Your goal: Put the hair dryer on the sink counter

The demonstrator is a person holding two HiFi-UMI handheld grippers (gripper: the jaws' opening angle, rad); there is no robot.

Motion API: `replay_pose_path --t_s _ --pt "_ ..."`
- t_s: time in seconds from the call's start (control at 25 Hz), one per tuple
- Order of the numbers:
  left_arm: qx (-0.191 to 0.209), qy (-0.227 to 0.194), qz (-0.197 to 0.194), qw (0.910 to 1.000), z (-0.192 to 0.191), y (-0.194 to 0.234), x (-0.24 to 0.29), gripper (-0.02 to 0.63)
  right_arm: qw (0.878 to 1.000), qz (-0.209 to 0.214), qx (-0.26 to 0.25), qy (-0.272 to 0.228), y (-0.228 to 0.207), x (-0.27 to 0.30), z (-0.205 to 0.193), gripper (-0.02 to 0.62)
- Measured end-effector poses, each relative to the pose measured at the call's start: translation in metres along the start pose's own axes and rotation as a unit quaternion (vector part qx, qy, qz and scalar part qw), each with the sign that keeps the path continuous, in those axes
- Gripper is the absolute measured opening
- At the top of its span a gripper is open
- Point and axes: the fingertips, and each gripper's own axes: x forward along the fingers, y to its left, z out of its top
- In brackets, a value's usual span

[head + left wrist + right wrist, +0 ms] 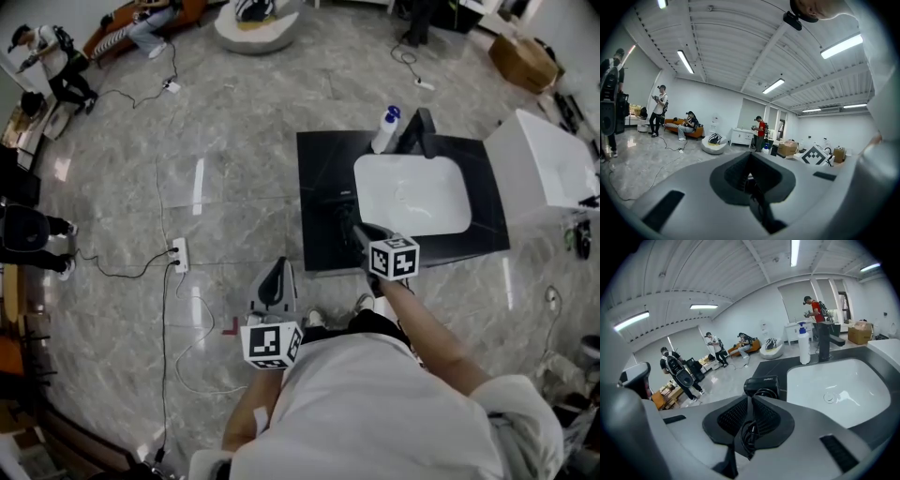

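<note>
The black hair dryer (761, 384) lies on the dark sink counter (323, 178), left of the white basin (412, 194), its barrel just past my right jaws. My right gripper (749, 427) is shut, with a loop of the dryer's black cord pinched between its pads. From the head view this gripper (361, 234) reaches over the counter's front left part, where the dryer (345, 220) is a dark shape on the dark top. My left gripper (274, 279) hangs over the floor left of the counter, shut and empty, and its own view (751, 176) looks out into the room.
A white bottle with a blue cap (385, 129) and a black faucet (422, 131) stand at the back of the basin. A white cabinet (544, 164) adjoins the counter's right. A power strip (178, 253) and cables lie on the floor at left. People stand far off.
</note>
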Motion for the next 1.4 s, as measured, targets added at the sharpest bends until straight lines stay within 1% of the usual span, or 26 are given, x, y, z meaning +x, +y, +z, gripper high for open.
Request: replay_pose_path --t_s 0.24,0.44,0.72,0.84,0.96,1.16,1.28,1.4 --pt "-0.001 0.008 -0.025 0.9996 -0.009 -0.012 0.004 0.002 1.000 -0.004 -0.004 -0.020 0.001 -0.021 0.001 0.055" --pt "0.001 0.010 -0.043 0.9990 -0.011 -0.027 0.005 0.002 0.998 0.000 -0.008 -0.056 0.006 -0.046 0.015 0.055" --pt "-0.006 0.009 -0.047 0.9989 -0.012 -0.036 0.004 0.002 0.995 0.011 -0.040 -0.093 0.021 -0.072 0.038 0.055" --pt "-0.005 0.005 -0.047 0.9989 -0.009 -0.039 0.002 0.002 0.993 0.022 -0.040 -0.108 0.027 -0.080 0.047 0.055" --pt "-0.006 0.007 -0.046 0.9989 -0.006 -0.039 -0.001 0.002 0.991 0.042 -0.040 -0.119 0.037 -0.088 0.053 0.055" --pt "0.003 -0.002 -0.047 0.9989 -0.002 -0.044 0.001 0.002 0.984 0.074 -0.062 -0.153 0.052 -0.101 0.066 0.057" --pt "0.008 -0.005 -0.049 0.9988 0.004 -0.048 0.003 0.002 0.978 0.080 -0.079 -0.175 0.059 -0.112 0.075 0.057" --pt "0.012 -0.013 -0.051 0.9985 0.011 -0.053 0.005 0.002 0.970 0.086 -0.102 -0.205 0.066 -0.128 0.090 0.057"
